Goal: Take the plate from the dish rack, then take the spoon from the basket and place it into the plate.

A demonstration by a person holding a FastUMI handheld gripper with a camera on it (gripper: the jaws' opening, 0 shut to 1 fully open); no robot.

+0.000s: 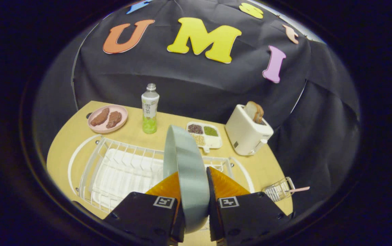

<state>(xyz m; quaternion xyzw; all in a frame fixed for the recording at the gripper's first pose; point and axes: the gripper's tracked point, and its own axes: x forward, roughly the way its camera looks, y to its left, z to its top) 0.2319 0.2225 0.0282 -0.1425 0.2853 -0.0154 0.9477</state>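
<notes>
I see the wooden table (79, 136) spread out beneath and beyond my jaws, and on it the white wire dish rack (120, 171) sits just under and to the left of the fingers, its ribbed drain tray lying inside it. My gripper (193, 186) has its jaws clamped on the grey plate (185, 164), one finger pressed against each face, so the plate stands on edge between them and rises up ahead of the fingers, above the rack's right part. Beyond the jaws and off to the right stands a cream toaster (247, 133) with a slice of bread (255, 111) poking out of its slot. Far ahead and to the left of the jaws rests a pink plate (108, 119) carrying two brown pieces of food. Straight beyond the held plate's top edge, partly hidden by it, lies a small white divided tray (209, 135) with grains in its compartments. To the left of that tray stands a green-tinted drink bottle (149, 109), upright. Close to the right of the fingers sits a little wire basket (278, 189), and the pink spoon (298, 189) lies in it with its handle sticking out to the right
</notes>
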